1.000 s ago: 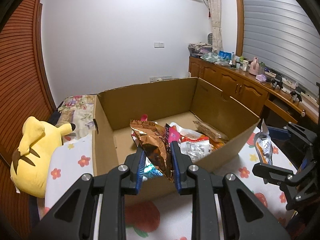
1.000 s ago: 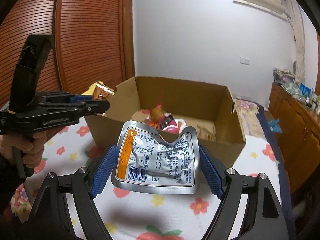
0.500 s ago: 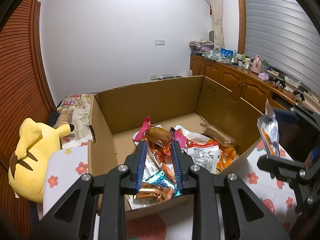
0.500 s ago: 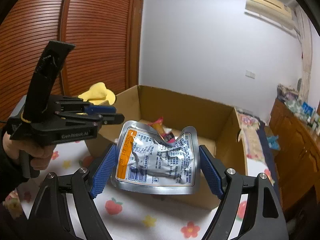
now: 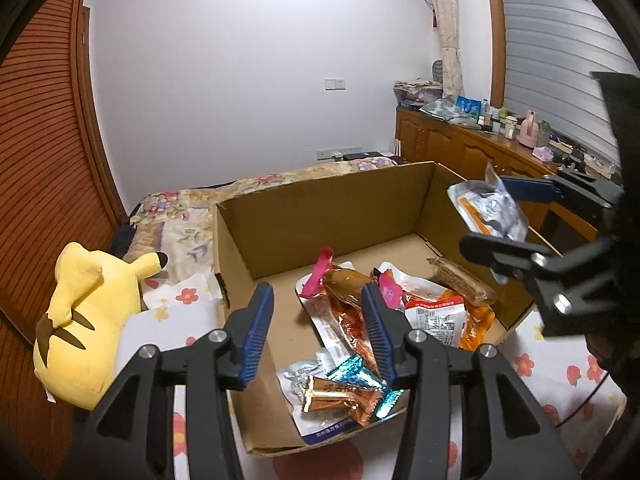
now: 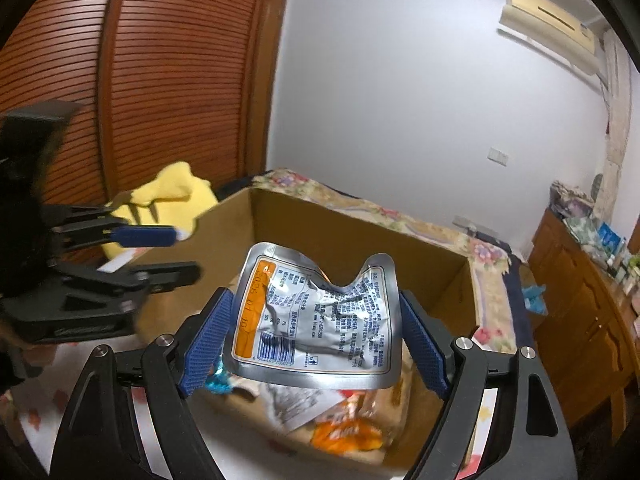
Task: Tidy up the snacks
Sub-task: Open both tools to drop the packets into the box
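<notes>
- Several snacks already lie in the open brown cardboard box (image 5: 320, 216): a gold foil packet with a pink tab (image 5: 340, 280), a white pouch with red print (image 5: 434, 314), a brown wafer bar in clear wrap (image 5: 460, 280), and a copper and teal foil packet (image 5: 340, 394) near the front wall.
- My left tongs (image 5: 318, 324) hang over the front of the box with nothing between the blue pads; the jaws are opening, and the copper and teal packet lies loose just below them.
- My right tongs (image 6: 316, 340) stand wide, pads pressed on both side edges of a crinkled silver foil pouch with an orange stripe and a barcode (image 6: 316, 316), which bows upward from the squeeze.
- That pouch is above the near right part of the box and not yet set down; I judge this to be the step in hand.
- I see no other snack outside the box, though much of the surface is hidden, so I cannot tell how many remain.
- The box rests on a bed covered by a white sheet with red flowers (image 5: 560, 372).
- A yellow plush toy with dark stripes (image 5: 86, 320) sits just beside the box's left wall.
- Around it are a white wall, a slatted red-brown wooden wardrobe door (image 6: 160, 80), and a cluttered wooden cabinet (image 5: 480, 148) below a grey shutter.
</notes>
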`<state>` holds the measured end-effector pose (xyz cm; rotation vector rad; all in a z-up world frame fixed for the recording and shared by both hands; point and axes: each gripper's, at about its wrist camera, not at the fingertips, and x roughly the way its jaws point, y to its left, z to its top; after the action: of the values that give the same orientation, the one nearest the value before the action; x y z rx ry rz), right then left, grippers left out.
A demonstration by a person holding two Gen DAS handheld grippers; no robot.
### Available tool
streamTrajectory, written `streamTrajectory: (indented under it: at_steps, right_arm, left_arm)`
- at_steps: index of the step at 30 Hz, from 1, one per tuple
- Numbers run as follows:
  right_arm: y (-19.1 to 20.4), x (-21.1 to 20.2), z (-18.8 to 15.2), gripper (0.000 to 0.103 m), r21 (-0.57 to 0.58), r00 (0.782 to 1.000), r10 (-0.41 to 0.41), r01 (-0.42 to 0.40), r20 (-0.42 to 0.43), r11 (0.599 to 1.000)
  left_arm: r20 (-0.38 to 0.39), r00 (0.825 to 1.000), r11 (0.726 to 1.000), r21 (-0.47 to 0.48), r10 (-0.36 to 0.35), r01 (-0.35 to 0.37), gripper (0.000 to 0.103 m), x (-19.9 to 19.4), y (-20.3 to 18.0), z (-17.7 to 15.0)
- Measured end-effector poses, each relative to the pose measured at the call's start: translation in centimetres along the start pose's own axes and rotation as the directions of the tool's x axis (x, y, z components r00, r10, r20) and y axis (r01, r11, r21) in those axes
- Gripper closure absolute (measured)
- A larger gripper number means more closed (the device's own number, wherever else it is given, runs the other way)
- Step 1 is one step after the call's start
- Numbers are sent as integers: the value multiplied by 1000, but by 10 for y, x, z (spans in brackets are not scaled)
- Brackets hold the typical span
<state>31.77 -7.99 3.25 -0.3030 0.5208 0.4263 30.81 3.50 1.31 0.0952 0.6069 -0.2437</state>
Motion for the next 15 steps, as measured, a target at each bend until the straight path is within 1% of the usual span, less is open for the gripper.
streamTrajectory:
  at_steps: [6, 12, 15]
  right_arm:
    - [-19, 23, 6, 18, 52, 998, -17, 20, -60, 998]
    - [-30, 33, 8, 18, 82, 995, -29, 37, -97, 996]
    - [-31, 36, 11, 15, 83, 995, -29, 36, -91, 996]
  left_arm:
    - [5, 1000, 1000, -8, 13, -12, 54, 2, 5, 2]
    - [5, 1000, 1000, -16, 24, -24, 53, 6, 6, 3]
    - [5, 1000, 999, -21, 25, -25, 53, 6, 8, 3]
